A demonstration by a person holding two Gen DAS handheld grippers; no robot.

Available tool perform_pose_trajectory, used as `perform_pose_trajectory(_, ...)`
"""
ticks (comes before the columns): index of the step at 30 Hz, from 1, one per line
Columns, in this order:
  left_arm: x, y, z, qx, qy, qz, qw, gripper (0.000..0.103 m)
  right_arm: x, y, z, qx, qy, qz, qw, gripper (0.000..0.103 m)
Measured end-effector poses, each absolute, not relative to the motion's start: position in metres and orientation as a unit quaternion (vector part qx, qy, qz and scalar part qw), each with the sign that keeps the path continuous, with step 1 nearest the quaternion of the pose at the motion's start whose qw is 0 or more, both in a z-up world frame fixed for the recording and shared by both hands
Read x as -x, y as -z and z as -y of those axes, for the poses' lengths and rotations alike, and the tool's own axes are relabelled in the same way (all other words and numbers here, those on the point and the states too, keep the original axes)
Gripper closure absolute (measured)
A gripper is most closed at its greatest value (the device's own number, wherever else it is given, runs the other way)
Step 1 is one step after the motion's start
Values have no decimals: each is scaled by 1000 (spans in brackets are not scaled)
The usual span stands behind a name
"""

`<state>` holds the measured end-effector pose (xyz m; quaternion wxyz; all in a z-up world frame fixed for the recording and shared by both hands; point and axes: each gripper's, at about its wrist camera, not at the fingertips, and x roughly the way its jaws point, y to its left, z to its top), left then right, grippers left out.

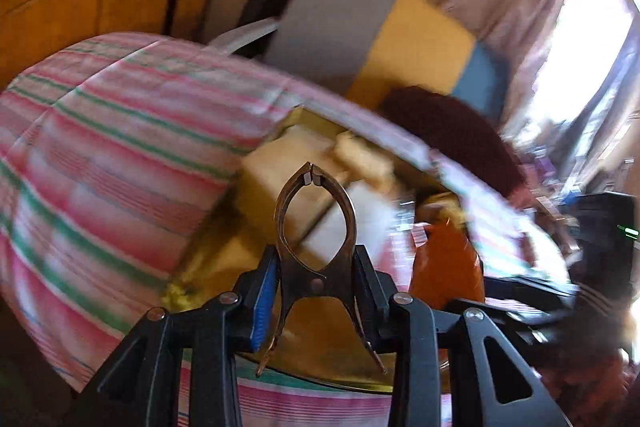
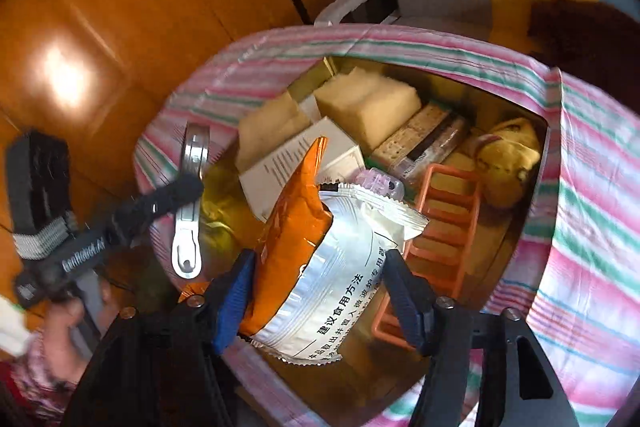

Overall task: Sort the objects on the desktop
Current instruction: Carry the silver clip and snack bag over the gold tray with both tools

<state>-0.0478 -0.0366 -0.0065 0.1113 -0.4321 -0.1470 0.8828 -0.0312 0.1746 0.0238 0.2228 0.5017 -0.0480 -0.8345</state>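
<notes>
Fingers (image 1: pixel 262 301) of the left gripper (image 1: pixel 316 301) pinched tight on the handles of a metal spring clamp (image 1: pixel 314 223), clamp tips closed and pointing ahead over the gold tin (image 1: pixel 320 359). Fingers (image 2: pixel 236 301) of the right gripper (image 2: pixel 320 291) set on either side of an orange-and-white snack packet (image 2: pixel 320 267) with printed Chinese text, the left pad against the packet, the right pad at its edge; contact there hard to confirm. Packet hanging above the tin, over an orange plastic rack (image 2: pixel 444 227). Further in: a white carton (image 2: pixel 288 163), pale sponge blocks (image 2: pixel 368 99), a wrapped cracker pack (image 2: pixel 424 135), a yellow soft toy (image 2: pixel 508 159). In the right wrist view, the clamp at the tin's left rim. Around the tin, pink-and-green striped cloth (image 1: pixel 112 155). Beyond, an orange wooden floor (image 2: pixel 120 27) and a chair with grey, yellow and blue cushion panels (image 1: pixel 384 39). Left view heavily blurred.
</notes>
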Motion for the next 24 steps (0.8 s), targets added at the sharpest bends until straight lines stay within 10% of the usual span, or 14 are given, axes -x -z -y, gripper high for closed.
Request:
perform_pose_trajectory(7, 49, 13, 46, 440, -872, 190, 99, 47, 28, -24, -187, -490, 838, 85, 227, 30)
perform_pose_trajectory(15, 51, 21, 47, 441, -870, 199, 96, 48, 18, -18, -184, -499, 830, 77, 238, 58)
perform_pose_trajectory(24, 84, 35, 16, 478, -863, 97, 135, 80, 25, 0, -171, -517, 821, 79, 229, 63)
